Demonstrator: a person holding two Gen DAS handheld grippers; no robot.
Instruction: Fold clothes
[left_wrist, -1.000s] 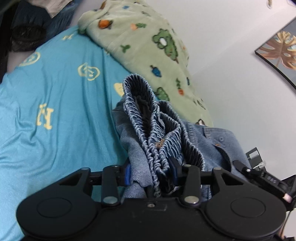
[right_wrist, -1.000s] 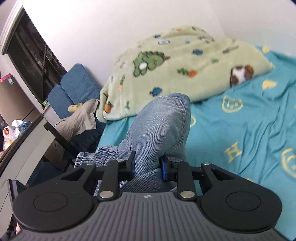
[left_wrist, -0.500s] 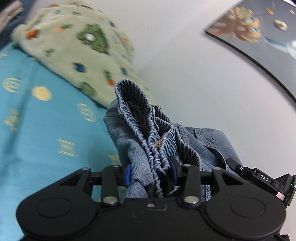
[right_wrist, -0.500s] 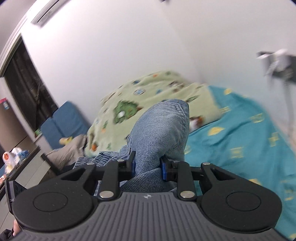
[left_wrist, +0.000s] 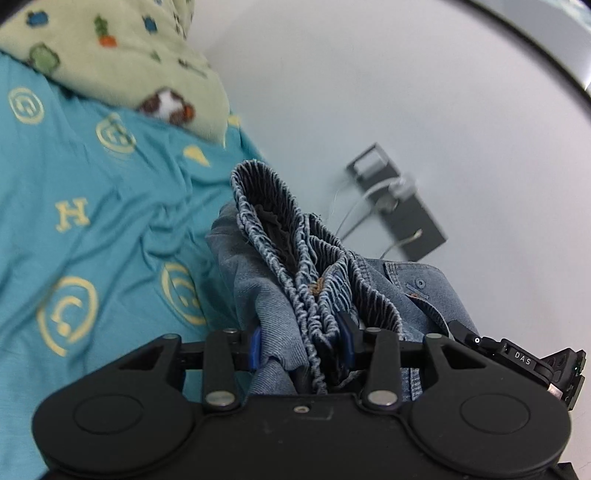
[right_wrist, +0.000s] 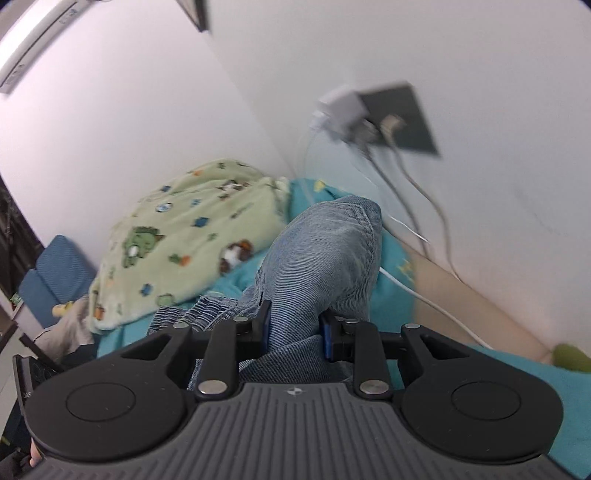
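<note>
A pair of blue denim jeans (left_wrist: 280, 258) is held up over the bed by both grippers. My left gripper (left_wrist: 301, 345) is shut on the gathered elastic waistband, which bunches up between the blue pads. My right gripper (right_wrist: 293, 330) is shut on a thick fold of the jeans (right_wrist: 325, 251), which bulges up and forward beyond the pads. The rest of the garment hangs out of sight below both grippers. The right gripper's body (left_wrist: 524, 360) shows at the right edge of the left wrist view.
A teal bedsheet (left_wrist: 92, 206) with yellow prints lies below. A green patterned blanket (right_wrist: 184, 229) is heaped at the head of the bed. A grey wall socket with plugs and white cables (right_wrist: 380, 118) is close ahead. A blue chair (right_wrist: 51, 273) stands at left.
Both grippers have swung with the jeans toward the wall side of the bed; the socket and cables have come into view. Both grips on the denim are unchanged.
</note>
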